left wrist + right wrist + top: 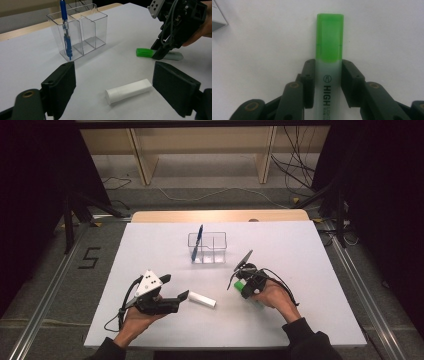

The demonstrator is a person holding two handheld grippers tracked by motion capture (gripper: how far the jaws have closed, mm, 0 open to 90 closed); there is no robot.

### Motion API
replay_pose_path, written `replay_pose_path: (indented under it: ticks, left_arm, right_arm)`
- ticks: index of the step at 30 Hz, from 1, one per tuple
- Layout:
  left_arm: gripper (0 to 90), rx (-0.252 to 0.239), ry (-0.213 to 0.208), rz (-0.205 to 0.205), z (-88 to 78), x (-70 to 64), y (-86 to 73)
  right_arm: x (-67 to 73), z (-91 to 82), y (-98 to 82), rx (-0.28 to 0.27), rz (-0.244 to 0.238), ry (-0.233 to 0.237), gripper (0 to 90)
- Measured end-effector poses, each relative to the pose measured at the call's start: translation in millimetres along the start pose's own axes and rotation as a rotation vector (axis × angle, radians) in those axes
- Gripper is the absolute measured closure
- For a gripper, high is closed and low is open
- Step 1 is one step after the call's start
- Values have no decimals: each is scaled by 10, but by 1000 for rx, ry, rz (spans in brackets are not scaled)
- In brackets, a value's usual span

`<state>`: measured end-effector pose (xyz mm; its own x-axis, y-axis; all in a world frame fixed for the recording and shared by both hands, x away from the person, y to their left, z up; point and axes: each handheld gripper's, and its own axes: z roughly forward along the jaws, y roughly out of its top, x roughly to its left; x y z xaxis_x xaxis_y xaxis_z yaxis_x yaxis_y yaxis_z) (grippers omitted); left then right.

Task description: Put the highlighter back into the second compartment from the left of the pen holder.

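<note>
A green-capped highlighter (pixel 239 284) lies flat on the white table top (pixel 300 270), right of centre. My right gripper (pixel 245 287) is down on it. In the right gripper view both pads sit against the pale barrel just behind the green cap (pixel 329 45), so the right gripper (pixel 328 72) is shut on the highlighter. A white tube (pixel 202 299) lies on its side near the front. My left gripper (pixel 175 287) rests level just left of it, open. The left gripper (pixel 115 77) has nothing between its fingers, and the white tube (pixel 128 90) lies a little ahead.
A clear divided organizer (pixel 207 247) stands at the middle of the table, with a blue pen (pixel 197 241) upright in its left compartment. In the left gripper view the organizer (pixel 88 27) stands beyond the tube and the right gripper (pixel 160 52) is at the upper right.
</note>
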<state>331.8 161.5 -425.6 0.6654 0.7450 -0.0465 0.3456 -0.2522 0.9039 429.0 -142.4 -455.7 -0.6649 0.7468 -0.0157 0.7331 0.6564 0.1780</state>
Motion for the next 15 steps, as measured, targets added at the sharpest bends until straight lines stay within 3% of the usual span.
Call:
replay_pose_path:
  ticks: [8, 15]
  left_arm:
    - [186, -1, 0, -2, -3, 4, 0]
    - [186, -4, 3, -5, -6, 7, 1]
  right_arm:
    - [-1, -23, -10, -27, -25, -18, 670]
    - [-69, -219, -53, -177, -8, 7, 670]
